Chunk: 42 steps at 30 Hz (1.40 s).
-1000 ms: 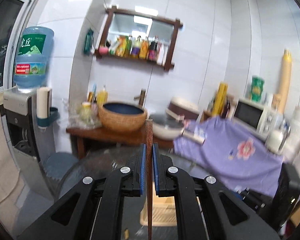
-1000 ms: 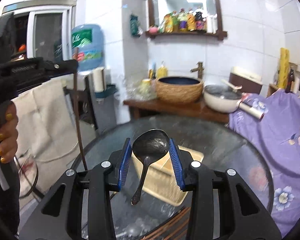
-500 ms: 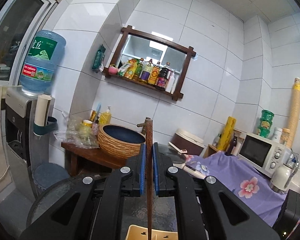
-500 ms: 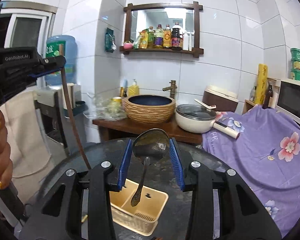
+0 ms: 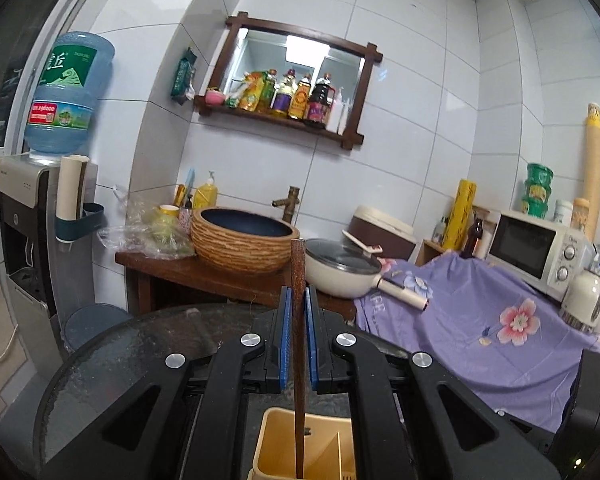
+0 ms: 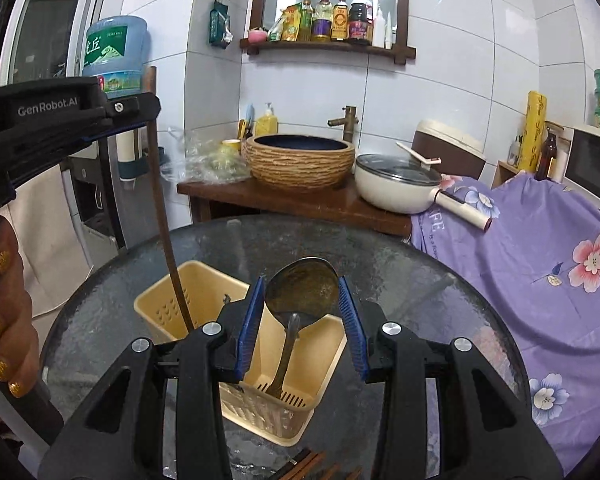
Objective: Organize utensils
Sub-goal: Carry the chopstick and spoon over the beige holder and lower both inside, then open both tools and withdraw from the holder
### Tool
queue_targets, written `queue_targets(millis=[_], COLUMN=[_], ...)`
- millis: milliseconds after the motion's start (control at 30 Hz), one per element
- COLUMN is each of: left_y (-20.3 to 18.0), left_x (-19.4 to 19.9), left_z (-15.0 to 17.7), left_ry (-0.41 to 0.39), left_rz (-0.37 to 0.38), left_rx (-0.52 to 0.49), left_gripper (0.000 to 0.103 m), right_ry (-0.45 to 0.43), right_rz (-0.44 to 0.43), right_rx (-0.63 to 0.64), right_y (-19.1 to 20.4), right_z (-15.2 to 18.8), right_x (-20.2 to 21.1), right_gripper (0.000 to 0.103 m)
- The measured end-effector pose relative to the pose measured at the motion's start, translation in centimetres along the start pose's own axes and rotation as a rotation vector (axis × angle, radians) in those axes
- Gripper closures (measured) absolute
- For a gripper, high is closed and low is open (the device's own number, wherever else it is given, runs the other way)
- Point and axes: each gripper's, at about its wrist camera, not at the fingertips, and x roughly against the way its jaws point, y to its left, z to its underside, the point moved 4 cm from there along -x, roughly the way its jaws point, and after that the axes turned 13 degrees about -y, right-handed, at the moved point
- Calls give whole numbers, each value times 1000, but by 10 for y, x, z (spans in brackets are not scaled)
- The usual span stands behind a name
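The yellow utensil caddy [image 6: 204, 300] sits on the round dark glass table [image 6: 400, 264], left of centre, with its perforated walls standing clear of the table's rim on every side. A divider splits it into compartments.

The left gripper [image 5: 296, 336] has its blue pads closed narrowly on a dark wooden chopstick [image 5: 298, 320], held upright. The chopstick's lower end reaches down inside the caddy's left compartment; whether the tip touches the floor cannot be told. In the right wrist view the same chopstick [image 6: 162, 208] slants down into the caddy from the left gripper [image 6: 140, 120], high at the left edge.

The right gripper [image 6: 302, 320] clamps a dark metal ladle [image 6: 302, 292] by the sides of its bowl, jaws partly spread to that width. The handle hangs down into the caddy's near right compartment, close to the slotted bottom.

More brown chopsticks [image 6: 316, 466] lie on the glass at the near edge. Open glass lies right of the caddy, toward the purple floral cloth [image 6: 540, 240]. A wooden counter [image 6: 300, 200] with a woven basin [image 6: 300, 160] stands behind the table.
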Motion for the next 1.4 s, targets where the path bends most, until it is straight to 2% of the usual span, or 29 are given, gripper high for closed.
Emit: queue_targets(millis=[300, 467, 567, 600, 633, 667, 700, 767, 833, 967, 1167, 1233, 1400], left_y=[-1, 0, 2, 3, 3, 4, 6, 11, 14, 28, 66, 78, 103], left_x=[-12, -21, -21, -21, -21, -20, -17, -8, 1, 20, 37, 44, 55], left_z=[36, 52, 54, 55, 55, 54, 52, 45, 40, 41, 73, 87, 126], left_ry=[122, 199, 206, 222, 233, 238, 234, 202, 190, 231, 401, 447, 570], left_rz=[50, 53, 45, 51, 53, 52, 51, 54, 61, 44, -26, -50, -75], left_rx=[-54, -69, -75, -73, -72, -72, -72, -65, -65, -71, -94, -130, -162], left_gripper=[96, 96, 96, 94, 92, 83, 67, 50, 43, 30, 31, 32, 48], right_ry=[31, 48, 37, 32, 24, 15, 3, 0, 6, 30, 113, 149, 269], right_rz=[-12, -20, -28, -25, -17, -13, -13, -18, -16, -34, -114, -142, -232], right_rx=[18, 17, 12, 12, 13, 13, 13, 13, 11, -8, -6, 1, -6], right_y=[2, 2, 2, 2, 1, 1, 0, 0, 1, 6, 38, 50, 87], right_z=[18, 21, 22, 21, 21, 21, 20, 21, 24, 33, 62, 72, 105], right_x=[-4, -4, -2, -1, 2, 4, 9, 19, 28, 46, 71, 74, 76], right_gripper=[64, 64, 57, 47, 32, 28, 27, 27, 27, 27, 27, 27, 27])
